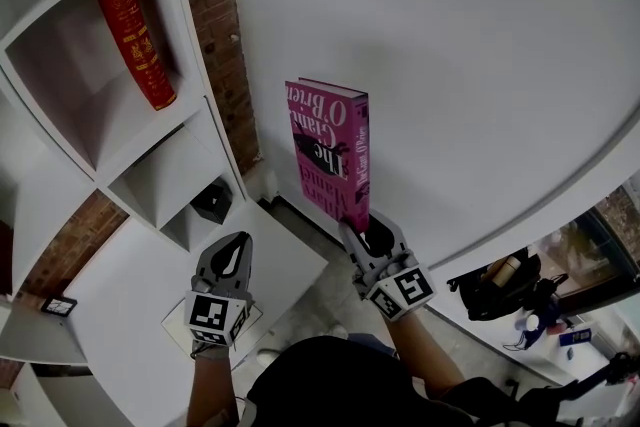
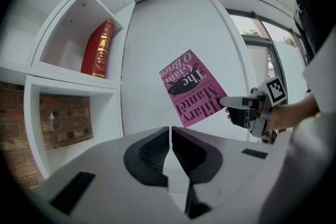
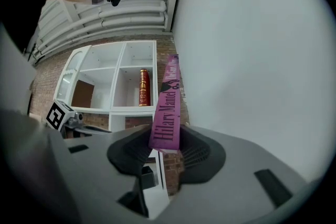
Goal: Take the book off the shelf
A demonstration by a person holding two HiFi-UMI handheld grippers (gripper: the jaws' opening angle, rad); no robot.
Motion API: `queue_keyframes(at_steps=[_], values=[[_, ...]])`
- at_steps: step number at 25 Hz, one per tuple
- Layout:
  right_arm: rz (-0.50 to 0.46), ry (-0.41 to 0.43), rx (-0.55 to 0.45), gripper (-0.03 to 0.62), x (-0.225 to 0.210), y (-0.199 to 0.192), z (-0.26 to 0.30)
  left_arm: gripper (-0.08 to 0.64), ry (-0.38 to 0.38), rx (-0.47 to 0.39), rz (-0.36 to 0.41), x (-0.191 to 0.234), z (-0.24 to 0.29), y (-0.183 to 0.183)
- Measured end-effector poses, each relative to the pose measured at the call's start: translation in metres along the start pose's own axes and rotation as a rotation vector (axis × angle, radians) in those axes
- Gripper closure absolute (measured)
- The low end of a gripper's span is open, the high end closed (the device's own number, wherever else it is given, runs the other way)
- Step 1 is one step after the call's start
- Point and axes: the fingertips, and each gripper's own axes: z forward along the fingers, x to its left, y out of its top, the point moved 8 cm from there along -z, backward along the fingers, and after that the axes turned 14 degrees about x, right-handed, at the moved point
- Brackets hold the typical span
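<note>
The right gripper (image 1: 368, 237) is clenched on the lower edge of the pink book (image 1: 328, 150). Its 2 jaws press the covers from either side, close to the spine, so the book stands straight up at 12 o'clock from the gripper. Held this way, the book hangs before the white wall (image 1: 480, 65), clear of the shelf (image 1: 196, 120) at 10 o'clock. If the pink one is meant, it is already out of the shelf as the task wants.

A grip at 1 end leaves the long part unsupported, so I judge it could tip if the hold slackens.

The left gripper (image 1: 230, 260), at 9 o'clock of the right one, has its jaws pressed together on nothing.

1 red book (image 1: 135, 30) leans in an upper compartment at 11 o'clock, and a small black thing (image 1: 212, 202) sits in a lower one. Nothing crowds the pink book.
</note>
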Motion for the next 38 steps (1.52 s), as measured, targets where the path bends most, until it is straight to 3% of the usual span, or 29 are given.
queue_keyframes(at_steps=[12,19,38], values=[[-0.024,-0.003,0.015,0.442,0.006,-0.002,-0.003,0.549,-0.028,-0.01,-0.013,0.002,-0.001,0.006],[-0.07,0.006,0.01,0.442,0.03,-0.009,0.005,0.549,-0.04,-0.013,-0.009,0.01,-0.009,-0.011],[-0.038,0.033,-0.004,0.442,0.036,-0.007,0.007,0.549,-0.002,-0.011,-0.013,0.014,-0.02,-0.013]])
